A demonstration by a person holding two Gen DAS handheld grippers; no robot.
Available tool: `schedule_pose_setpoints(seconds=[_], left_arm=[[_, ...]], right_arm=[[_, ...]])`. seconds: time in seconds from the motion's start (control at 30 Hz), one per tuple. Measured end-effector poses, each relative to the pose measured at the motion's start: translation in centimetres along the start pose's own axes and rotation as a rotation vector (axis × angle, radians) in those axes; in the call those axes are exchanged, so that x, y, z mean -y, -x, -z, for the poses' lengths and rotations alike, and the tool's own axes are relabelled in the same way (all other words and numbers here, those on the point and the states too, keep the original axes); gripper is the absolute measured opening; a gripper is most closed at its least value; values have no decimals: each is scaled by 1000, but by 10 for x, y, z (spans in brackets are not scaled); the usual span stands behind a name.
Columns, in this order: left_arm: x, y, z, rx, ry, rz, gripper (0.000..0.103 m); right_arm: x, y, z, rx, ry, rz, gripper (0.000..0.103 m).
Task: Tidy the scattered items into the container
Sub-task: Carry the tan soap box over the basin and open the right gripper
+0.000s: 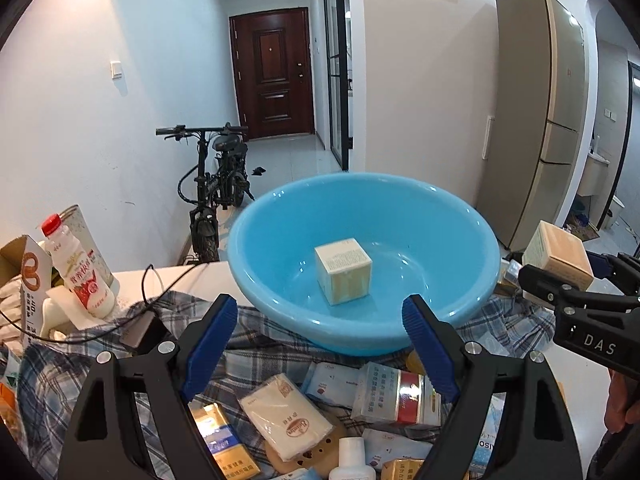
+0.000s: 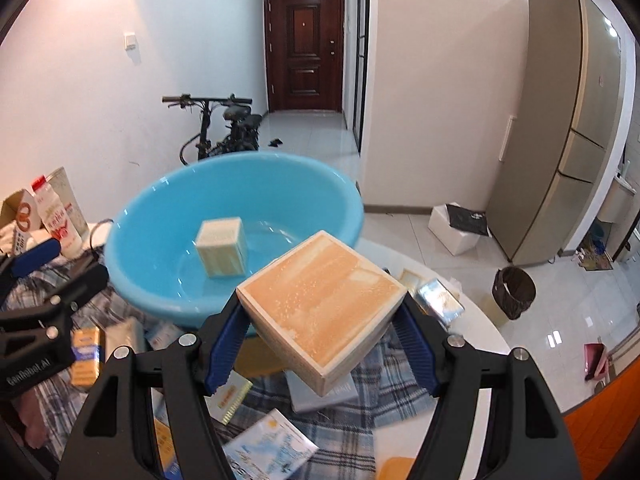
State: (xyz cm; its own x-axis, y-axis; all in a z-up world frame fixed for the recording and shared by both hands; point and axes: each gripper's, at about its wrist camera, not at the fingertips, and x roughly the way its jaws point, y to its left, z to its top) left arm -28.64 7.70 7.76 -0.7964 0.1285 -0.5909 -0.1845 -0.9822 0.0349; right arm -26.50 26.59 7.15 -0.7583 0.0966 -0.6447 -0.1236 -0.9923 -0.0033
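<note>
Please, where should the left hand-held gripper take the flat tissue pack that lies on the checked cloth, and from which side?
Grip the tissue pack across its two long edges, coming from above. It lies flat and slanted on the cloth, narrower across than along, so the open left hand-held gripper should turn to match the slant. A cigarette box lies close on its right, so judge carefully.

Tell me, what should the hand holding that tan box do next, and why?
Probably carry it forward over the rim and let go. The right gripper is shut on the tan box, held in the air just short of the blue basin. One cream box already sits inside, with bare floor beside it. The left gripper is open and holds nothing.
</note>
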Motion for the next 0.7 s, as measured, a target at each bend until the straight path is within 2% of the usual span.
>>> schedule_pose_setpoints(seconds=[0.33, 0.7], left_arm=[[-10, -2, -24, 28, 4, -20, 87], [-27, -29, -32, 19, 31, -31, 87]], right_arm=[[-28, -2, -24, 32, 46, -35, 70], [-45, -32, -40, 19, 43, -78, 70]])
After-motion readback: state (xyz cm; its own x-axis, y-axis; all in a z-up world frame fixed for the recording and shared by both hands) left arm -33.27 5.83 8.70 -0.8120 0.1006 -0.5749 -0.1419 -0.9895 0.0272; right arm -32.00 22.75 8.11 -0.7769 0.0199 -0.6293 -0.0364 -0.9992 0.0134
